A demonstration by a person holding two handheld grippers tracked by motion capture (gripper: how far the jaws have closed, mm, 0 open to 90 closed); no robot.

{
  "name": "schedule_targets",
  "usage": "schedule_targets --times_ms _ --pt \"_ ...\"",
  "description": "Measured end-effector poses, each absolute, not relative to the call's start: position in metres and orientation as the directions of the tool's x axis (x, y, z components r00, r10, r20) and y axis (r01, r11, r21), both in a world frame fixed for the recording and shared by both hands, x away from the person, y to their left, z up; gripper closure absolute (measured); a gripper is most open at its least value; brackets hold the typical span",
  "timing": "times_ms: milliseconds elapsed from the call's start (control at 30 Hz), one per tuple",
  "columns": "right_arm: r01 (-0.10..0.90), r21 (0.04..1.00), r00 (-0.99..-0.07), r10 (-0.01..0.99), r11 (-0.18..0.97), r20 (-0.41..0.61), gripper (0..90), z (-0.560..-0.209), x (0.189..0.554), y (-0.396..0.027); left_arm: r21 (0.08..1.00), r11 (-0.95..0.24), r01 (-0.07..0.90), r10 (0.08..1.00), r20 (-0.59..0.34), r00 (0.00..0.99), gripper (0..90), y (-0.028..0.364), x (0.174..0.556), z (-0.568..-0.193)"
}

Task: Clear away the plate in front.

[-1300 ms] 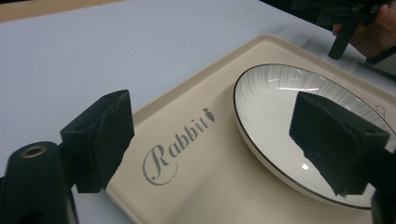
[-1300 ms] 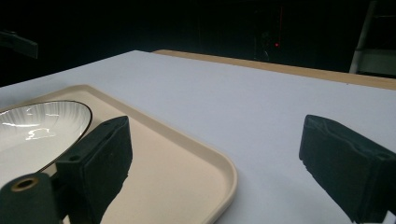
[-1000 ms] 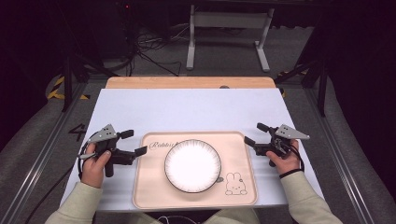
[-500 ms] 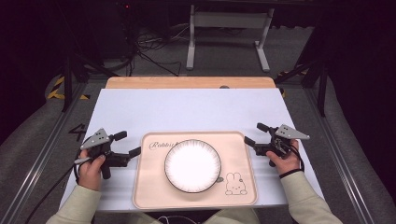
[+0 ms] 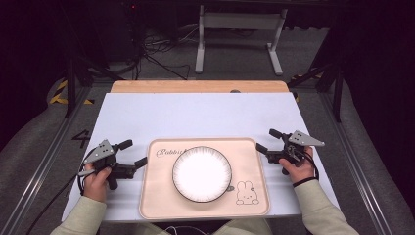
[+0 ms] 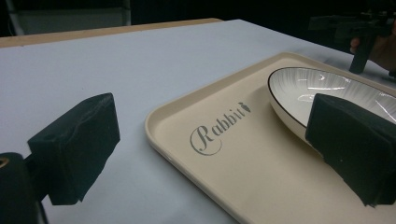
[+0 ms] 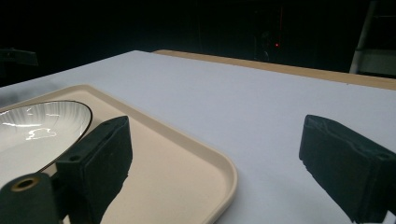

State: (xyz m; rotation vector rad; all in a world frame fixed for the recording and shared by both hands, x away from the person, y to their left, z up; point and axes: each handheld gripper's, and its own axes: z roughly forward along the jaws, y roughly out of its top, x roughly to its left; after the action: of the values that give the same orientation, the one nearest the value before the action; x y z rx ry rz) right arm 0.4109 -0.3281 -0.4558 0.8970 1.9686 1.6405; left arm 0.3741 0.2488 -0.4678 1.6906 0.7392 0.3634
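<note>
While the pale counter (image 5: 195, 117) carries a beige tray (image 5: 156, 196), a white plate (image 5: 201, 173) sits at its centre; the left hand-held gripper (image 5: 133, 152) and right hand-held gripper (image 5: 268, 140) flank the tray, jaws wide, holding nothing.

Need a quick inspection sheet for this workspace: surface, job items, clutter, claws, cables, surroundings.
Surface: white tabletop, wooden strip along its far edge.
Job's things: beige rabbit-print tray at the near edge; white plate with a dark rim sits on it, empty.
Clutter: nothing seen.
Grippers: left claw open at the tray's left edge; right claw open at its right edge; neither touches anything.
Cables: one trails from the left claw off the table; loose cables lie on the floor beyond.
Surroundings: dark room, metal stand behind the table.
</note>
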Motion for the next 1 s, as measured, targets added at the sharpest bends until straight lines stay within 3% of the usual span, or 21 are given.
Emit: schedule_targets --times_ms 500,1000 --pt "0.208 0.974 -0.702 0.708 0.094 0.082 9.2 -0.4558 0.4107 -0.3283 0.954 -0.165 0.251 0.631 -0.094 0.77 3.5 0.2449 0.3738 -0.4685" --pt "0.209 0.973 -0.708 0.702 0.096 0.083 8.5 -0.4558 0.4113 -0.3282 0.953 -0.146 0.267 0.63 -0.119 0.767 3.8 0.2465 0.3747 -0.4689"
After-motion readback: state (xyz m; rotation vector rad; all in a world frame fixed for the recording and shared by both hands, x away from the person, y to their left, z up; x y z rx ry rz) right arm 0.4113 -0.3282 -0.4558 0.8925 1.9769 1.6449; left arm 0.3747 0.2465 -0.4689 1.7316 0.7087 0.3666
